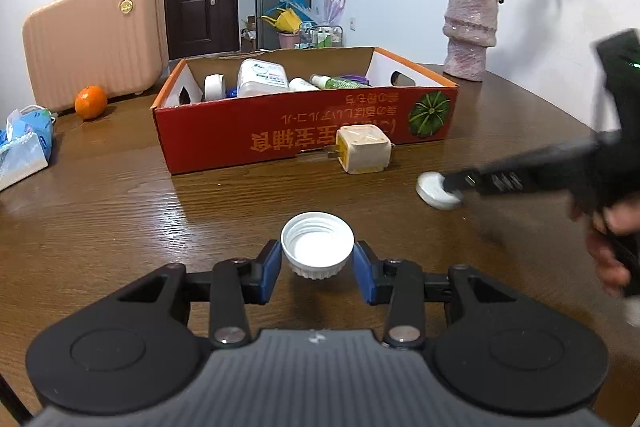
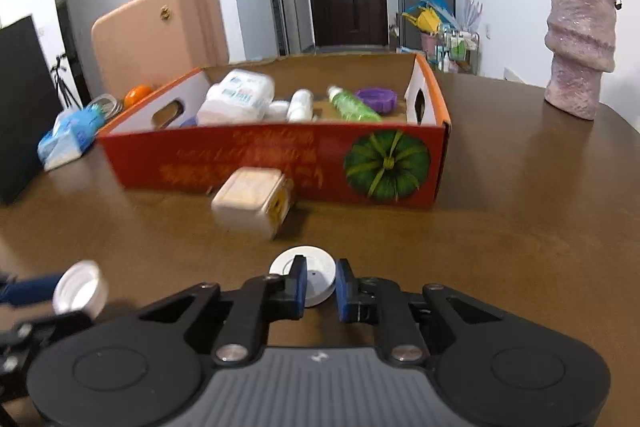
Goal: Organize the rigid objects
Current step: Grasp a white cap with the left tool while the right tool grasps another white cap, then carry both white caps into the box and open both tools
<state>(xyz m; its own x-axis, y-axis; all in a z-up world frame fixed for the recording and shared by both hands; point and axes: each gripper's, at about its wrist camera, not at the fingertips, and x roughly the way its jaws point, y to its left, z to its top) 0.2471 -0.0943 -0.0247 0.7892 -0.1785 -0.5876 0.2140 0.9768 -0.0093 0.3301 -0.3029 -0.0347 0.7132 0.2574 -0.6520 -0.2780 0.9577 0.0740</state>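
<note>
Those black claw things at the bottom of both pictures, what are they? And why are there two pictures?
They are grippers, two-finger pinchers a person holds, one in each hand. Each carries a camera looking along its fingers, so you get two pictures.

In the left camera's picture, the left gripper pinches a white bottle cap, open side up. In the right camera's picture, the right gripper reaches over a flat white disc on the brown table; its grip is unclear.

A cream plug adapter lies before a red cardboard box that holds bottles.
</note>
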